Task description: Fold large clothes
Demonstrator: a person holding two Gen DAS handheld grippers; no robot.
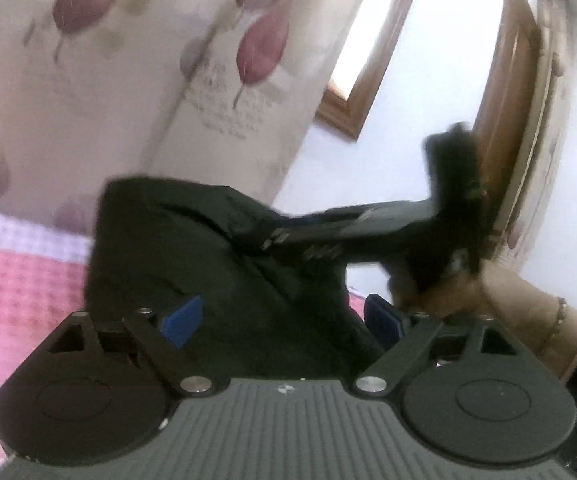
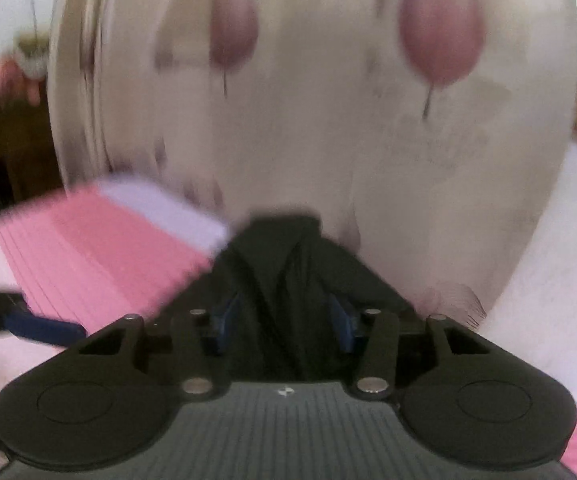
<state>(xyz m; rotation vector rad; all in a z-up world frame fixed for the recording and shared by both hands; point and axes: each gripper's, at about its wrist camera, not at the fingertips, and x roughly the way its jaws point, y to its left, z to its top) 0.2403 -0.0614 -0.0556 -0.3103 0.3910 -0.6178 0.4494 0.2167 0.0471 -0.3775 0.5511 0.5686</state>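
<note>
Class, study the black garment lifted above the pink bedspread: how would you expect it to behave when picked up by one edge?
Probably floppy: the black garment drapes and creases between the left gripper and the right gripper. Likely fairly light, since it bunches easily. Its smooth-looking fabric might slip; blur leaves that uncertain.

Black garment (image 1: 192,264): matt, finely creased woven cloth, with a fuzzy, fur-like trim (image 1: 444,216) at 1 end. Left gripper (image 1: 284,320) and right gripper (image 2: 282,324): matt black plastic bodies with ribbed grey housings, bright metal pivot pins, blue pads (image 1: 182,320). Pink bedcover (image 1: 12,280): textured, waffle-like cloth; curtain (image 1: 128,80): smooth printed fabric; window frame (image 1: 348,108): varnished wood.
</note>
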